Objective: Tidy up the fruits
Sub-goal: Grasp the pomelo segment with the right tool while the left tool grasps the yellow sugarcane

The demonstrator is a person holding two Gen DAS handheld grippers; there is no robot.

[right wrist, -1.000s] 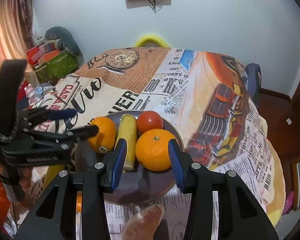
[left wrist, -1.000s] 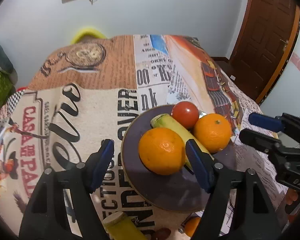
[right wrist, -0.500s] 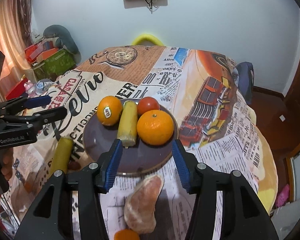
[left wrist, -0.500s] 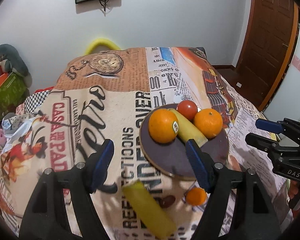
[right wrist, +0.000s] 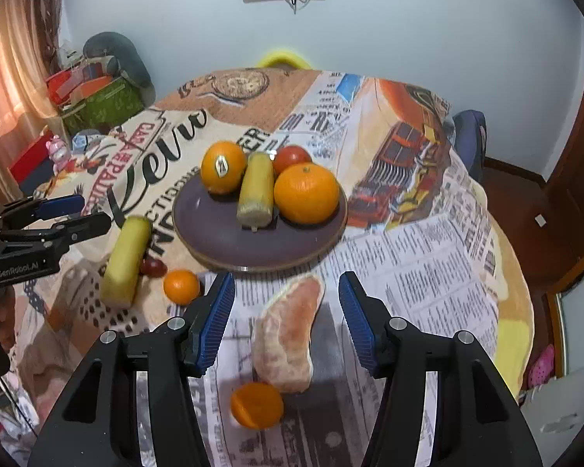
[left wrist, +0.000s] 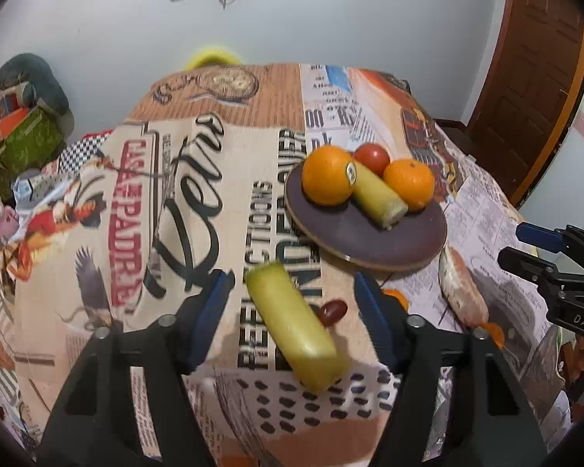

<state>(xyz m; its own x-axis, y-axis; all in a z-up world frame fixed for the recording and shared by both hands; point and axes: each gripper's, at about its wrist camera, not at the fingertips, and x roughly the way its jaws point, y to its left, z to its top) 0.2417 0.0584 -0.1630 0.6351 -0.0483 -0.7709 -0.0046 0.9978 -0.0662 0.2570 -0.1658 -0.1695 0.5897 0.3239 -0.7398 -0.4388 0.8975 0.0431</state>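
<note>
A dark round plate holds two oranges, a tomato and a yellow-green fruit piece. My left gripper hovers over a second yellow-green piece lying on the cloth. Its jaws are closing, and the pads stand clear of the piece. My right gripper hovers over a peeled citrus segment. Its jaws are opening, and nothing touches them.
Two small oranges and a dark red fruit lie loose near the table's front. The printed tablecloth drops off at the round table's edges. Boxes and bags stand at the far left, and a wooden door at the right.
Both grippers have drawn back from the plate toward the table's near edge, leaving the oranges on it. The right jaws have widened and the left have narrowed.
</note>
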